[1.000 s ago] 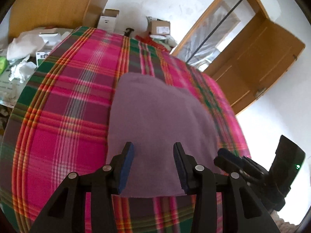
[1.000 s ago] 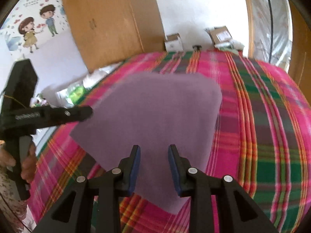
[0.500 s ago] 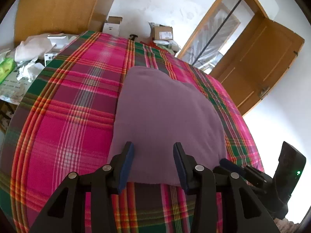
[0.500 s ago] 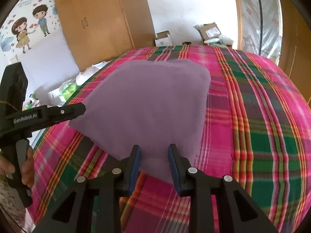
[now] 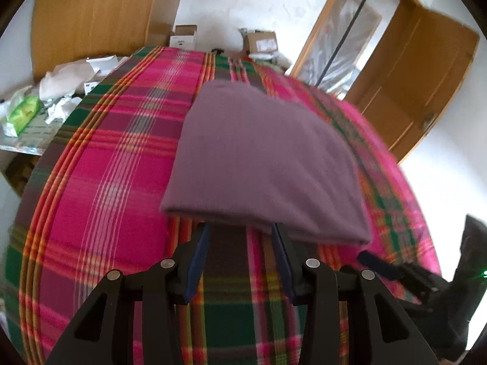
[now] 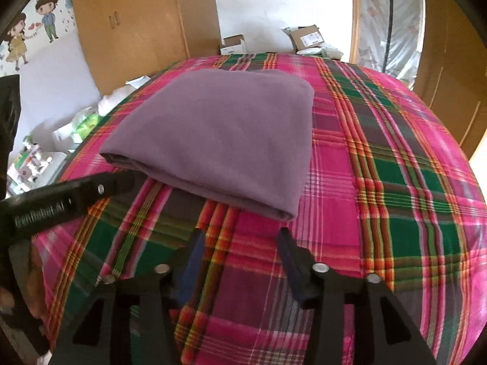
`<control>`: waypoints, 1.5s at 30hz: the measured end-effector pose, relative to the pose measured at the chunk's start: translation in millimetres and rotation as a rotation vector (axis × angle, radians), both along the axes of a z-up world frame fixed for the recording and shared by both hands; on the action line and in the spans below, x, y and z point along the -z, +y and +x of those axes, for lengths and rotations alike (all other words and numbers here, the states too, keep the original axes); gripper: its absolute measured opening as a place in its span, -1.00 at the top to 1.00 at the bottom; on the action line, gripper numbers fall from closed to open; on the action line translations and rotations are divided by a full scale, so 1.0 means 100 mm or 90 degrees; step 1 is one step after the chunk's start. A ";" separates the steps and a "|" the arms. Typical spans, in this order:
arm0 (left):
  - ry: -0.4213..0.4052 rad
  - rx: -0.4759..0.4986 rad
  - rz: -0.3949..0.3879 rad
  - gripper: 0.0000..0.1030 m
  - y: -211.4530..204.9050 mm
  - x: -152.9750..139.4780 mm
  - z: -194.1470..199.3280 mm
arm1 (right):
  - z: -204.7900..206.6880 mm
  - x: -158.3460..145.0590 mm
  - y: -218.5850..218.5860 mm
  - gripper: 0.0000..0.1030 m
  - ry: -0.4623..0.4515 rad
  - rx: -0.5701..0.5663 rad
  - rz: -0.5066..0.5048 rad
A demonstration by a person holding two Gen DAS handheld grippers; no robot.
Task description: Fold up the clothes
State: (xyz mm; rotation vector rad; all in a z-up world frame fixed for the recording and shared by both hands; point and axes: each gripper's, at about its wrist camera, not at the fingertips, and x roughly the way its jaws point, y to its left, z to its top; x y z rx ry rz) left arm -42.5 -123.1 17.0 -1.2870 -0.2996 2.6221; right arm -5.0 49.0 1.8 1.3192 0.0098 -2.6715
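Crumpled paper and a green packet [image 5: 26,112] litter the floor left of a bed [image 5: 100,164] under a pink-and-green plaid cover, cardboard boxes [image 5: 182,35] behind it. A folded purple garment [image 5: 261,158] lies on the cover. The left gripper [image 5: 240,237] hangs open at its near fold, holding nothing; the right gripper [image 6: 240,243], jaws just widened, hovers empty short of it.

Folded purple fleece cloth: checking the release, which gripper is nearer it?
Left. Left gripper sits at the folded purple fleece cloth's near edge; right gripper stands clear.
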 end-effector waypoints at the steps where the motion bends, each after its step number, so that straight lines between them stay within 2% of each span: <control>1: -0.005 -0.002 -0.010 0.15 0.03 0.03 0.01 | -0.01 0.01 0.00 -0.13 0.000 0.006 0.009; 6: -0.014 -0.022 -0.074 0.06 0.16 0.13 0.04 | -0.03 0.03 -0.01 -0.21 0.002 0.031 0.043; 10: -0.005 -0.027 -0.095 0.05 0.20 0.15 0.03 | -0.05 0.06 0.02 -0.33 0.009 0.056 0.043; 15: 0.014 -0.026 -0.132 0.02 0.26 0.17 0.03 | -0.08 0.06 0.05 -0.38 0.009 0.068 0.046; 19: 0.022 -0.022 -0.126 -0.16 0.26 0.17 0.01 | -0.13 0.07 0.04 -0.45 0.007 0.074 0.046; 25: 0.023 -0.039 -0.126 -0.18 0.26 0.17 -0.05 | -0.18 0.07 0.03 -0.52 0.004 0.075 0.046; 32: 0.019 -0.040 -0.159 -0.24 0.35 0.19 -0.07 | -0.18 0.07 0.06 -0.53 0.003 0.065 0.046; 45: 0.016 -0.052 -0.162 -0.29 0.40 0.19 -0.05 | -0.17 0.08 0.07 -0.58 0.003 0.061 0.046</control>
